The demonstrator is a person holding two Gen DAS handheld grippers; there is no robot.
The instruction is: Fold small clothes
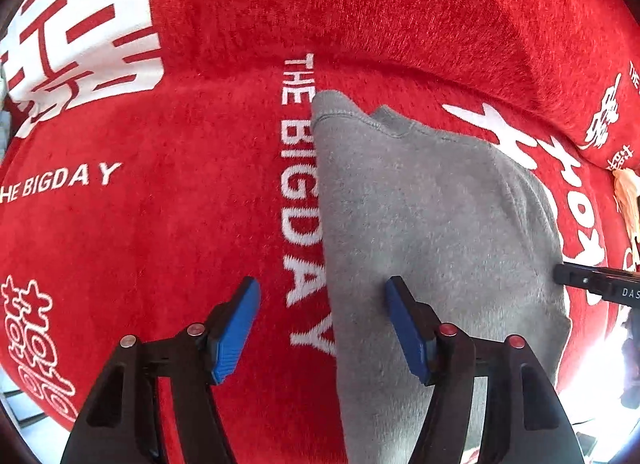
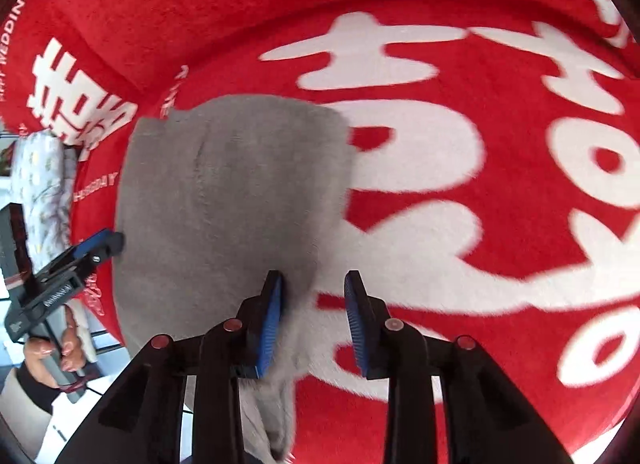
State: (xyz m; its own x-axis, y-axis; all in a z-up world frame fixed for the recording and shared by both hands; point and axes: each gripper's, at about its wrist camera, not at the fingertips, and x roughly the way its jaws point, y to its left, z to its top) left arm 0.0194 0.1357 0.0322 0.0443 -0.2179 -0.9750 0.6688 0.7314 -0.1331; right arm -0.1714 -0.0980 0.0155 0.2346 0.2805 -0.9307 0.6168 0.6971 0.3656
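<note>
A small grey fleece garment (image 1: pixel 432 232) lies on a red cover with white lettering; it also shows in the right wrist view (image 2: pixel 232 199). My left gripper (image 1: pixel 322 328) is open and empty, straddling the garment's left edge. Its right finger (image 1: pixel 408 328) is over the grey cloth. My right gripper (image 2: pixel 314 320) is open over the garment's lower right corner, its left finger (image 2: pixel 268 324) against the cloth. The left gripper also shows in the right wrist view (image 2: pixel 100 244) at the garment's left side. The right gripper's tip shows in the left wrist view (image 1: pixel 596 282).
The red plush cover (image 1: pixel 160 223) rises into a backrest behind the garment. A pale patterned roll of cloth (image 2: pixel 44 183) lies off the cover's left edge. A cream object (image 1: pixel 628 199) sits at the far right. Floor shows at the lower left (image 2: pixel 96 344).
</note>
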